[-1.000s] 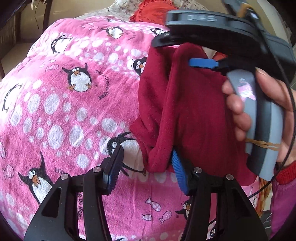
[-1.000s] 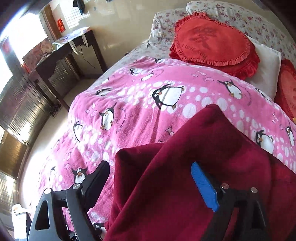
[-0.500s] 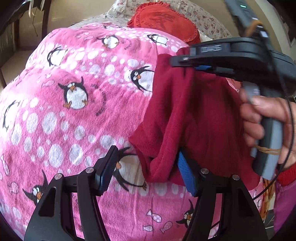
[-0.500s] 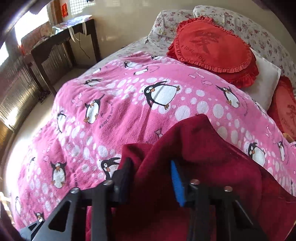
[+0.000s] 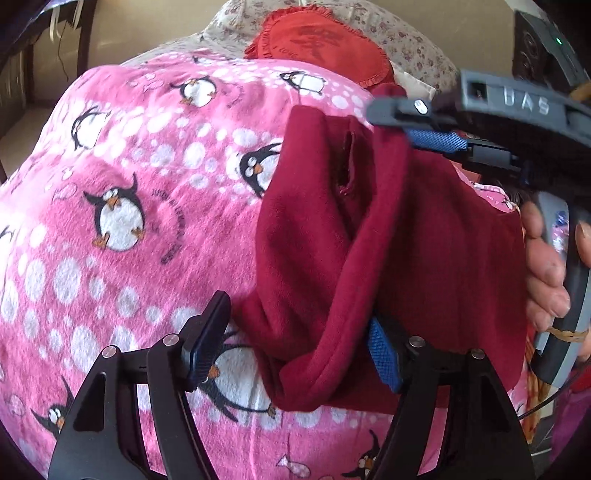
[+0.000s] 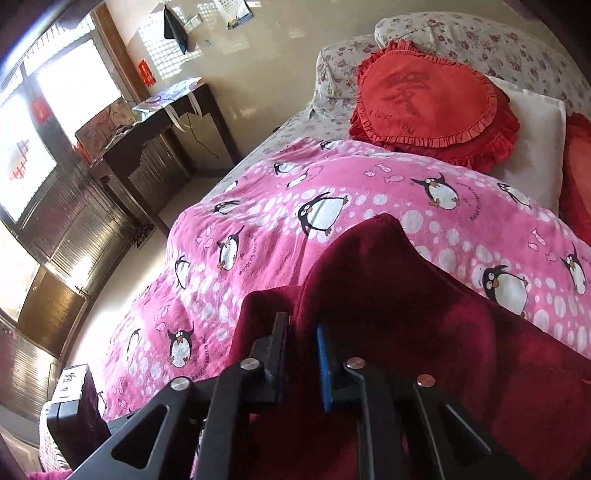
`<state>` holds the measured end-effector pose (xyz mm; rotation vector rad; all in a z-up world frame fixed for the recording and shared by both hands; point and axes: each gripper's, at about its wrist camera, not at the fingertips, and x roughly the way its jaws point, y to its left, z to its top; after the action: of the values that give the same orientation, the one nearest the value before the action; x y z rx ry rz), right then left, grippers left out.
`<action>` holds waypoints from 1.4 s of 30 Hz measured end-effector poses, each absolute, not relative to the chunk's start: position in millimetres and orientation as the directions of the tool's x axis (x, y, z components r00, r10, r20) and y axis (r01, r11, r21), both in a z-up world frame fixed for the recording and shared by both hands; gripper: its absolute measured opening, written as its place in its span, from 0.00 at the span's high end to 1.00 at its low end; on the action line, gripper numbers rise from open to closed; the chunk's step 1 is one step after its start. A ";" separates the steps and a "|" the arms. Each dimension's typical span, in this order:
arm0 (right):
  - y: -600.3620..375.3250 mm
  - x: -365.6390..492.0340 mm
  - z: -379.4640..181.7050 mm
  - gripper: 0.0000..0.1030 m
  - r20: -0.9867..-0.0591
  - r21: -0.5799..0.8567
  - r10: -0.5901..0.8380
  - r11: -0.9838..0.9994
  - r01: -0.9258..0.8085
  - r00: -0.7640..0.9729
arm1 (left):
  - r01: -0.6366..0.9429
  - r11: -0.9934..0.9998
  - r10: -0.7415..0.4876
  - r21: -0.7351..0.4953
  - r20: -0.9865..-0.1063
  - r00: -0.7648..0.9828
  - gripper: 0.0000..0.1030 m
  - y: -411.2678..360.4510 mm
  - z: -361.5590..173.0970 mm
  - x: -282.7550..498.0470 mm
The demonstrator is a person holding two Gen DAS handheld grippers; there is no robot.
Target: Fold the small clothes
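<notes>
A dark red garment (image 5: 424,240) hangs folded over a pink penguin blanket (image 5: 110,166). My right gripper (image 5: 395,125) pinches its top edge at the upper right of the left wrist view, held by a person's hand (image 5: 546,273). In the right wrist view the right gripper (image 6: 301,325) has a ridge of the garment (image 6: 388,280) between its narrow jaws, which are opening slightly. My left gripper (image 5: 297,314) is low in the left wrist view, its jaws opening wide. The garment's lower fold hangs between them against the blue right pad (image 5: 382,354), and the left pad is clear of it.
The blanket (image 6: 369,192) covers a bed. A red frilled heart cushion (image 6: 432,107), a white pillow (image 6: 535,136) and floral pillows (image 6: 461,33) lie at its head. A dark wooden desk (image 6: 159,122) and windows stand beyond the bed's left side.
The left jaws have spread apart and let the cloth's lower fold loose. The right gripper went from wide open to pinching the garment's top and lifted it a little.
</notes>
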<state>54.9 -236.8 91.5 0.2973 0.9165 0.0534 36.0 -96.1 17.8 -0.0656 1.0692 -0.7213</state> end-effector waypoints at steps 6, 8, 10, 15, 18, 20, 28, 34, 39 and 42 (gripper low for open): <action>-197.8 91.8 71.2 0.32 -0.859 0.171 0.092 0.979 0.112 0.503 | 0.493 0.789 -0.552 -0.367 -0.777 0.303 0.31 -84.9 15.5 29.9; -184.9 103.1 63.8 0.27 -0.885 0.068 -0.001 0.989 0.131 0.466 | 0.485 0.790 -0.557 -0.376 -0.771 0.310 0.31 -78.3 13.5 26.0; -170.9 112.0 53.8 0.20 -0.898 -0.021 -0.075 0.991 0.130 0.433 | 0.478 0.792 -0.557 -0.380 -0.769 0.313 0.31 -77.4 10.9 27.2; -177.4 102.6 50.6 0.65 -0.872 -0.117 -0.159 0.986 0.118 0.463 | 0.505 0.793 -0.549 -0.342 -0.761 0.346 0.31 -71.5 18.4 21.0; -210.0 83.5 67.1 0.85 -0.867 0.066 -0.006 0.990 0.126 0.499 | 0.532 0.779 -0.562 -0.333 -0.747 0.354 0.24 -76.1 24.4 24.5; -232.6 66.3 78.3 0.86 -0.839 0.179 0.073 0.973 0.147 0.540 | 0.540 0.768 -0.578 -0.346 -0.736 0.351 0.24 -84.5 27.9 27.0; -241.2 53.8 74.4 0.86 -0.815 0.264 0.142 0.954 0.143 0.561 | 0.608 0.722 -0.589 -0.330 -0.755 0.288 0.27 -114.9 25.9 16.9; -247.6 40.7 77.1 0.87 -0.780 0.327 0.192 0.936 0.127 0.595 | 0.562 0.714 -0.629 -0.418 -0.737 0.250 0.70 -106.7 34.8 16.7; -261.5 12.7 104.9 0.87 -0.725 0.369 0.209 0.922 0.114 0.656 | 0.631 0.679 -0.658 -0.376 -0.694 0.294 0.75 -118.8 86.3 -15.0; -281.0 -14.0 131.8 0.87 -0.685 0.393 0.210 0.913 0.111 0.697 | 0.687 0.637 -0.683 -0.350 -0.669 0.292 0.75 -138.5 117.3 -39.3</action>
<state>-14.0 -281.0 131.8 0.4286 0.8037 0.0567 -39.3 -138.5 117.3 0.0047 0.8891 -0.9128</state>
